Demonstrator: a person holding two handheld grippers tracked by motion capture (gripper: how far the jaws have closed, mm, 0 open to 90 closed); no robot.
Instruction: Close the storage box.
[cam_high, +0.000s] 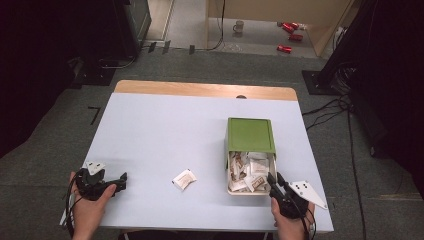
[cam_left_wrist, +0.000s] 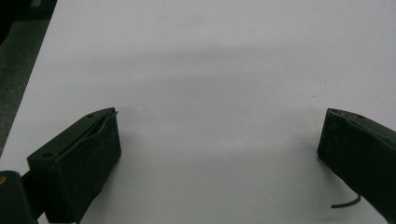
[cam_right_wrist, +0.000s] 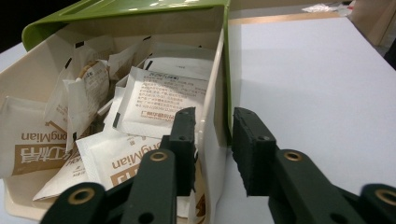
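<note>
A cream box (cam_high: 229, 172) with a green sliding lid (cam_high: 250, 134) pushed half back sits right of the table's middle. It is full of several white sachets (cam_high: 250, 172). My right gripper (cam_high: 274, 177) is at the box's near right corner. In the right gripper view, the right gripper (cam_right_wrist: 215, 126) straddles the box's right wall (cam_right_wrist: 215, 93), one jaw inside among the sachets (cam_right_wrist: 163, 100) and one outside, both pads close against it. One loose sachet (cam_high: 184, 179) lies on the table. My left gripper (cam_high: 114, 179) rests open at the near left; the left gripper (cam_left_wrist: 219, 126) holds nothing.
The pale table top (cam_high: 165, 125) has a wooden strip along its far edge. On the floor beyond it stand a mug (cam_high: 238, 26) and several red cans (cam_high: 290, 30). Cables and dark stands flank the table.
</note>
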